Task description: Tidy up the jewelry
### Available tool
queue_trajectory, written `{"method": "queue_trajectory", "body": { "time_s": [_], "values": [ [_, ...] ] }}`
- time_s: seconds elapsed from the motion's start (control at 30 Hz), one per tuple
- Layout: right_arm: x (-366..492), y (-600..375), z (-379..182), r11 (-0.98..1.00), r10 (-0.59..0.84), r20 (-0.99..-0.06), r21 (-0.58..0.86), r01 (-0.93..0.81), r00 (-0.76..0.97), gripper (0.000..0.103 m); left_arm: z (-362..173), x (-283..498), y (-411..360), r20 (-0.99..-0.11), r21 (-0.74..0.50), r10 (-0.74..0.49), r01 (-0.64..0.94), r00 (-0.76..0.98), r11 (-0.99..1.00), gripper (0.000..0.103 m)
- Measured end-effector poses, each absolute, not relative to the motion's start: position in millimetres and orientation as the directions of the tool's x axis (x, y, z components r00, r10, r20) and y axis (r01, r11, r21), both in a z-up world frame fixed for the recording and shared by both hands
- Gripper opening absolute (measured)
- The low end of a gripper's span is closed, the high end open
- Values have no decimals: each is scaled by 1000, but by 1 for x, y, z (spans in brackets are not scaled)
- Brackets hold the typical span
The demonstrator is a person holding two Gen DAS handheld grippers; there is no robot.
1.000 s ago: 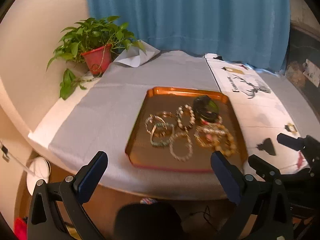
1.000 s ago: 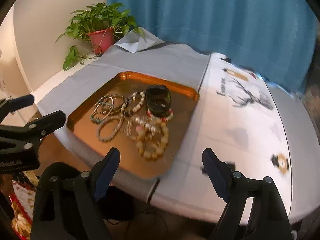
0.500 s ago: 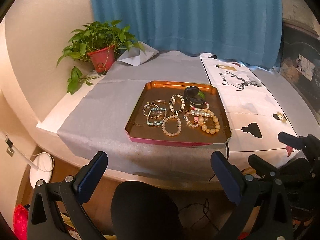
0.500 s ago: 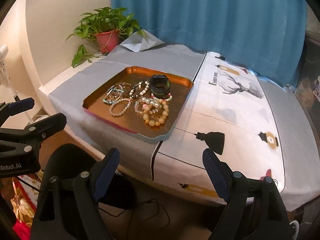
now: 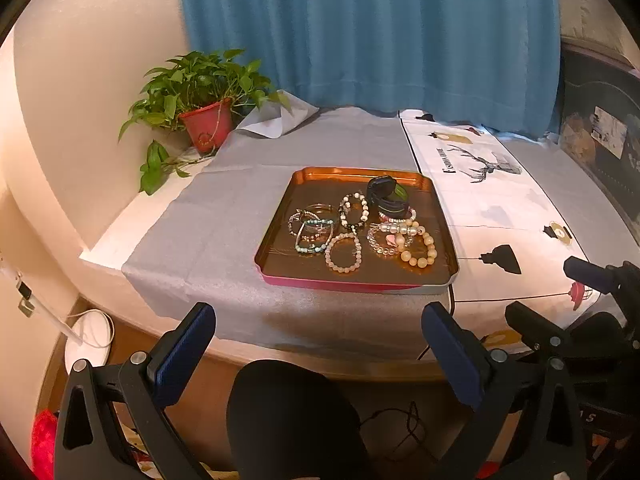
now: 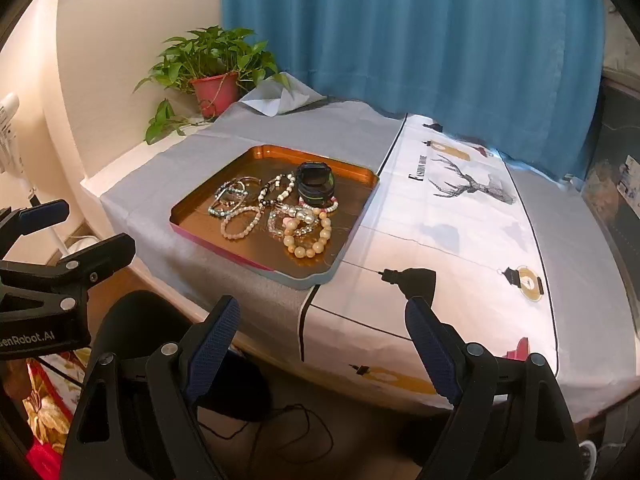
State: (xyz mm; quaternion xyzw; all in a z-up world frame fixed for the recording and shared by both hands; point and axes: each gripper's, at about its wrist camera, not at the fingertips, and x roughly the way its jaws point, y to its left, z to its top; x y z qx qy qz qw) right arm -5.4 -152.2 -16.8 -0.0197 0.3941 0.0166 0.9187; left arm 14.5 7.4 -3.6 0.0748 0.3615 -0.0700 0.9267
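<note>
- A copper-coloured metal tray (image 5: 280, 240) with a raised rim and rounded corners sat on the grey cloth (image 5: 224, 216) covering the left part of the worktop (image 5: 116, 236); its near edge showed red in the left wrist view.
- Inside the tray lay the jewelry: a bracelet of large, round, cream-yellow beads (image 5: 420, 250) at the near right, a pale pink beaded bracelet (image 5: 344, 252) near the middle, a clear glassy beaded bracelet (image 5: 386, 240) between them, a black-and-white beaded bracelet (image 5: 354, 210) further back, and a tangle of thin bangles and turquoise beads (image 5: 310, 228) on the left.
- A black band with a green streak (image 5: 387, 196) stood coiled at the far right of the tray, on top of a pink-and-white beaded ring.
- The right part of the worktop carried a white printed cloth (image 6: 460, 240) with a stag drawing and lamp shapes.
- The left gripper (image 5: 316, 344) hovered low before the near edge of the worktop, its blue textured pads wide apart and holding nothing.
- The right gripper (image 6: 324, 336) was likewise spread wide and empty, aimed at the near right corner of the tray.
- A potted green plant (image 5: 200, 92) in a red pot stood at the far left against a blue curtain (image 5: 360, 32).
- The small bangles overlapped too much to count.
</note>
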Motion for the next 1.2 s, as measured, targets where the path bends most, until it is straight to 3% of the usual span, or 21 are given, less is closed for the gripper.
{"method": "queue_trajectory", "body": {
  "time_s": [1.2],
  "values": [
    [-6,-151,-5,998,12,-717,-30,-48,697,85,-2,11,10,-683,99,-56,168,729,981,103]
  ]
}}
